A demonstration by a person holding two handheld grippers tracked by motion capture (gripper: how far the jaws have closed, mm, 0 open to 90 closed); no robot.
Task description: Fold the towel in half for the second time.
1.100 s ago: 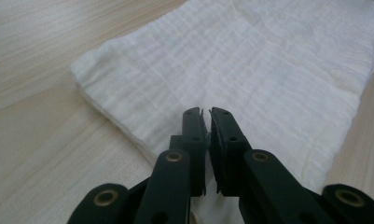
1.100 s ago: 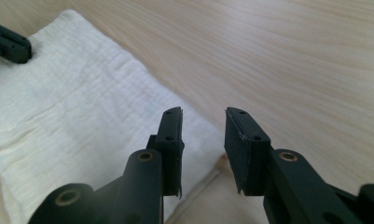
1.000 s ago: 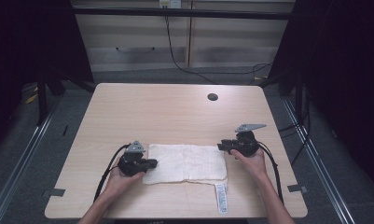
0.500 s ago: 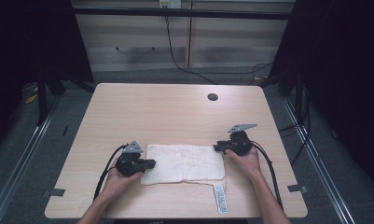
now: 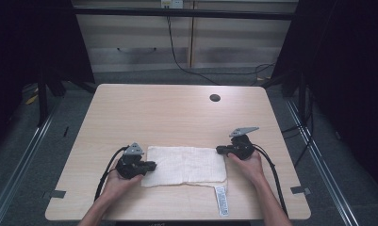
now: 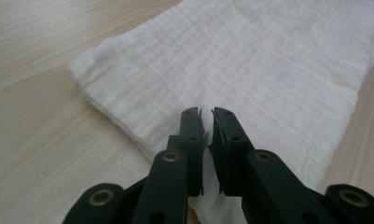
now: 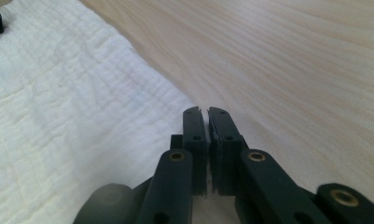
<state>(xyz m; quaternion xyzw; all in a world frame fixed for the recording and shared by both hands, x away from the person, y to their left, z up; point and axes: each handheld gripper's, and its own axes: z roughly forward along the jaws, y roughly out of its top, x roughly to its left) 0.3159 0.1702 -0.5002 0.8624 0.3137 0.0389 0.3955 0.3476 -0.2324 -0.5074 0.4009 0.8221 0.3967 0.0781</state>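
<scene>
White muslin cloth lies folded flat at the six o'clock edge of the wooden table, a gripper at each end

Left gripper sits at the cloth's nine o'clock end, jaws nearly together after just easing apart a touch, a sliver of gap between them over the fabric; whether they pinch any cloth I cannot tell. Right gripper is at the cloth's two o'clock corner, jaws just snapped closed and pressed together right at that corner; a pinch on the hem is not clear. A white label pokes out at five o'clock, and a dark round hole sits at the table's one o'clock
</scene>
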